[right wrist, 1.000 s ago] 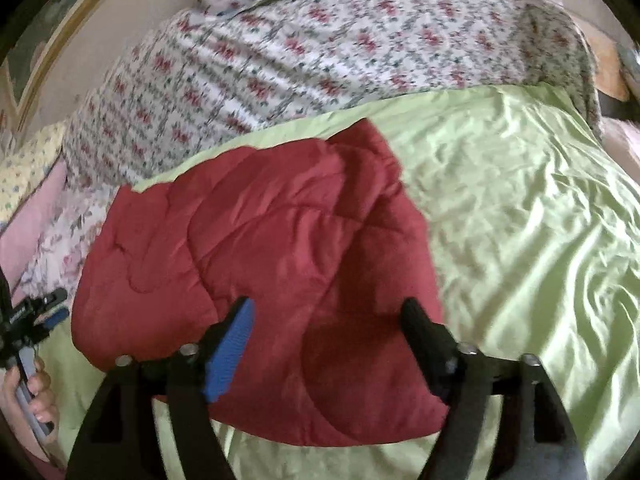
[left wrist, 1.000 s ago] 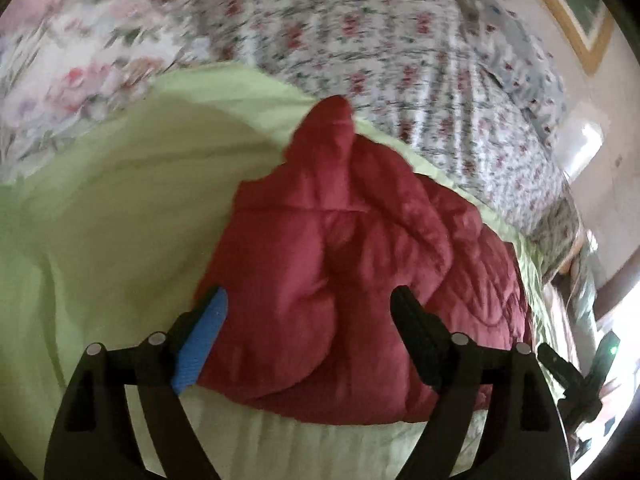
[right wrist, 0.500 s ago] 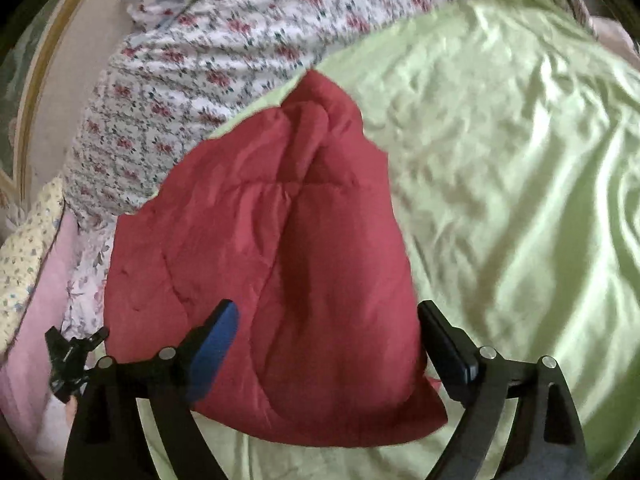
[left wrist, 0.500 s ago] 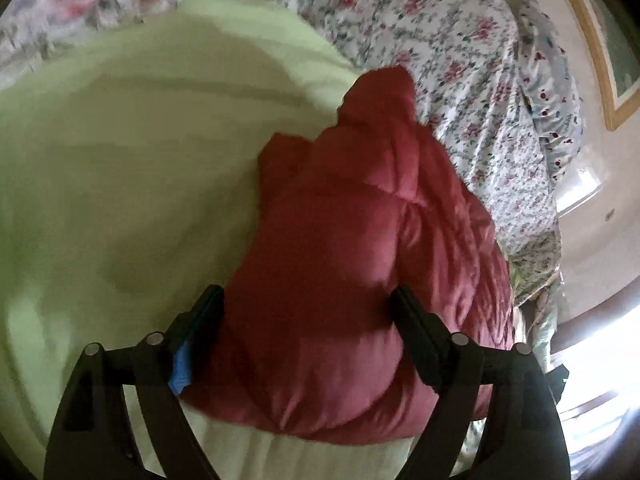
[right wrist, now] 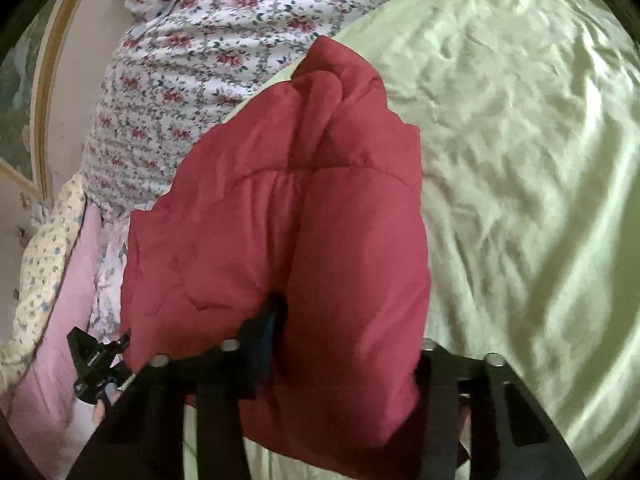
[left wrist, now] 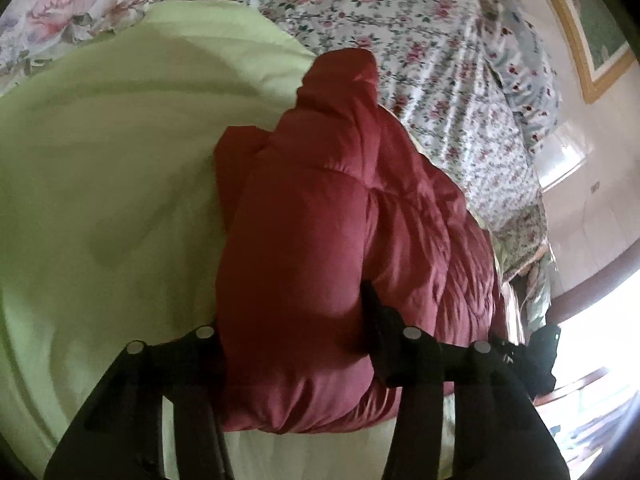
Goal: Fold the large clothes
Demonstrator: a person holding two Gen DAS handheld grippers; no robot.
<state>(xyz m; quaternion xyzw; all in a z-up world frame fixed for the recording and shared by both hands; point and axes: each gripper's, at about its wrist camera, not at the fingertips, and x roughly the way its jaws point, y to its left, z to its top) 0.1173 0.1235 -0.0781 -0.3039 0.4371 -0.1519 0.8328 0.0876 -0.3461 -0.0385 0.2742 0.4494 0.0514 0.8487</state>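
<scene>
Lt green sheet over bed, floral bedding at 12 o'clock, gold-framed pic on wall at 2, pink cloth at 8

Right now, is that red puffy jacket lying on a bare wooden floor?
No, the red puffy jacket lies on a light green sheet spread over a bed, with flowered bedding behind it.

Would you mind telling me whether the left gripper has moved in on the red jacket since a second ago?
Yes. The left gripper has pushed forward over the near edge of the red jacket lying on the green sheet, and its jaws have just been closing, now pinching the padding.
</scene>
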